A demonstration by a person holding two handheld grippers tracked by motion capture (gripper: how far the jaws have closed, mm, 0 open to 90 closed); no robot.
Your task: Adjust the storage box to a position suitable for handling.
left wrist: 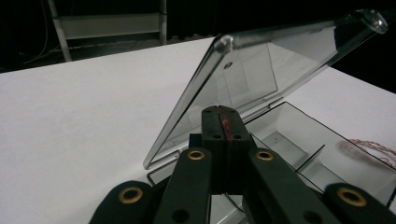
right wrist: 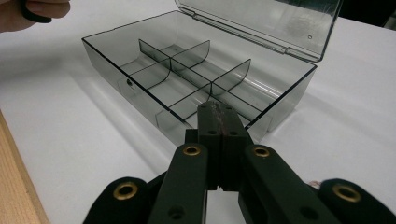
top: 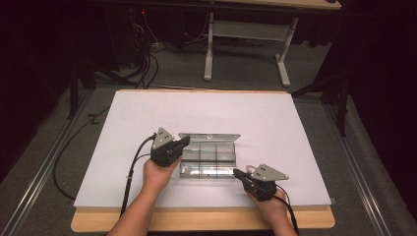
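- Left gripper [top: 183, 142]: a black two-jaw tool with a grey three-cornered plate on top, held in the person's left hand [top: 158, 173]; its jaws are clenched pad to pad with nothing between them, as the left gripper view shows, and their tips sit at the left end of the box, right at the foot of the raised lid; contact cannot be told
- Smoke-grey transparent plastic compartment box [top: 208, 162]: it lies on the white sheet [top: 123, 147] that covers the wooden table [top: 196, 219], between the two grippers, its long axis running left to right across the table; inner dividers split it into several compartments, all appearing empty in the right gripper view
- Clear hinged lid [top: 209, 137]: open, standing tilted back from the far long edge of the box; in the left gripper view it rises directly beyond the closed jaws
- Right gripper [top: 238, 173]: the matching black tool in the person's right hand [top: 268, 204]; its jaws are likewise pressed together on nothing, tips just beside the near right corner of the box and pointing toward it
- Governing relation: the lid lies directly ahead of the left gripper and beyond the box from the right one, so the left hand is judged better placed to move it, while the right can steady the near corner
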